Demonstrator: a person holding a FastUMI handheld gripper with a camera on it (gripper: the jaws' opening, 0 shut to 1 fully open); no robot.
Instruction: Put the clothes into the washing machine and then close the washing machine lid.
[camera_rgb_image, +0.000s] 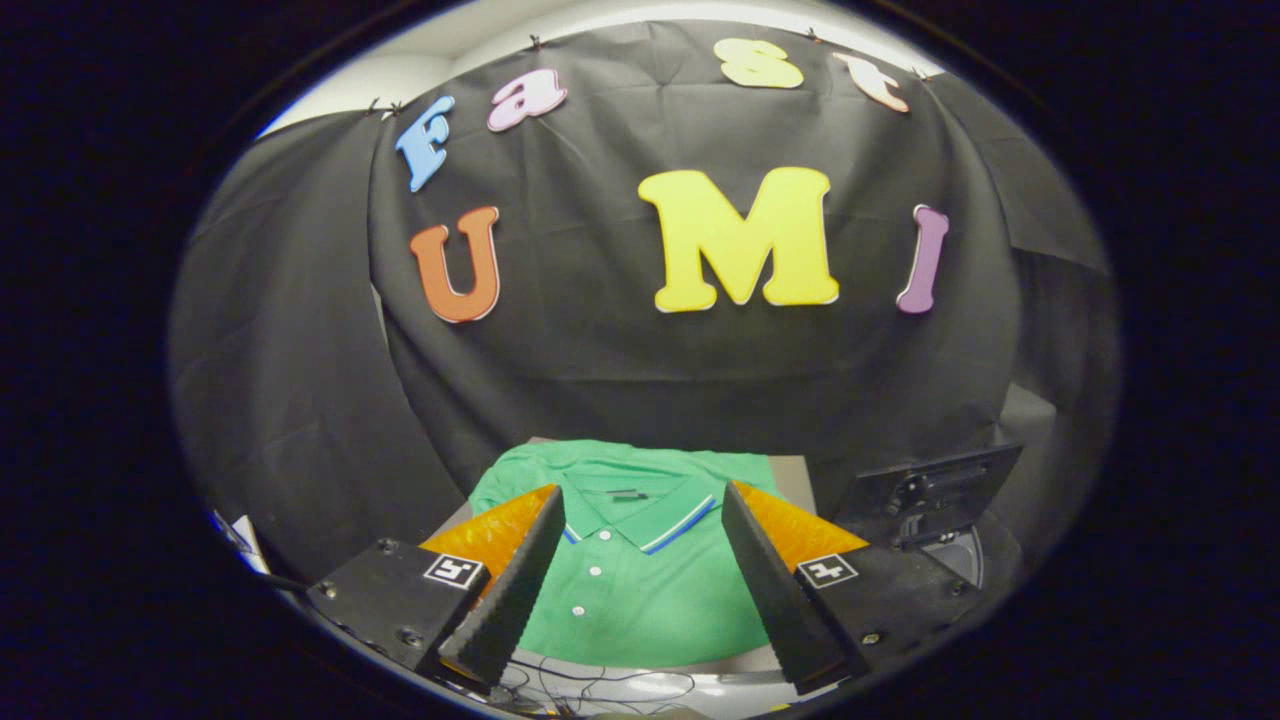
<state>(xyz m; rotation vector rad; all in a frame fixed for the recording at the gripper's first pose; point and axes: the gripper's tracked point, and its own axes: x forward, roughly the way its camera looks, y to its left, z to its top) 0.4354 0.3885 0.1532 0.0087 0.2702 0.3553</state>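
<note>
now claw (640, 510) open over green polo (640, 590), washer lid (935, 490) raised beside.

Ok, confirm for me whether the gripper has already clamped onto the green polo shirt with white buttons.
No: the gripper is open, its fingers spread wide above the green polo shirt, which lies flat between them.

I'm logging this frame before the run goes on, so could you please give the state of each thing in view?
Claw: open, fingers spread, holding nothing.
Green polo shirt: lying flat, collar buttoned, ahead of and between the fingers, not grasped.
Washing machine lid: raised, standing open beside the shirt.
</note>
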